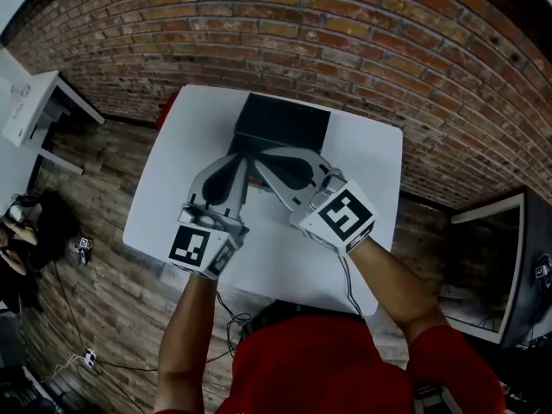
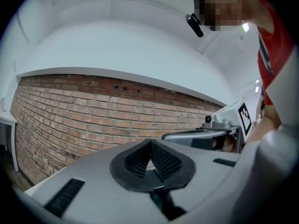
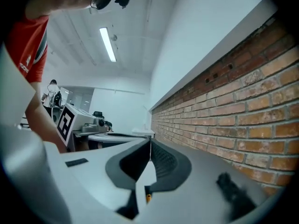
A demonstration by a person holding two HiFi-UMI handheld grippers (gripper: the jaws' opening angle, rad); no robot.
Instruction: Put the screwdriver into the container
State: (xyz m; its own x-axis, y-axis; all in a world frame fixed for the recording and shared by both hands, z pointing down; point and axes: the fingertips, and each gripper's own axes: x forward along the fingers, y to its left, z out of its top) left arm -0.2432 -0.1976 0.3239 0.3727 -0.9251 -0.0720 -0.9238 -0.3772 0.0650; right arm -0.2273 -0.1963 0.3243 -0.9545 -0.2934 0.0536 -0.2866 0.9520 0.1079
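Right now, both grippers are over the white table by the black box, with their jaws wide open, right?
Not quite. The left gripper and the right gripper are over the white table by the black box, but their jaws are shut, with nothing between them. The left gripper view and the right gripper view show them closed together.

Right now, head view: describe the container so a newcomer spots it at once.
Start at the white table in front of the brick wall. At its far edge, nearest the wall, sits the container: a black rectangular box, the only dark block resting on the white top.
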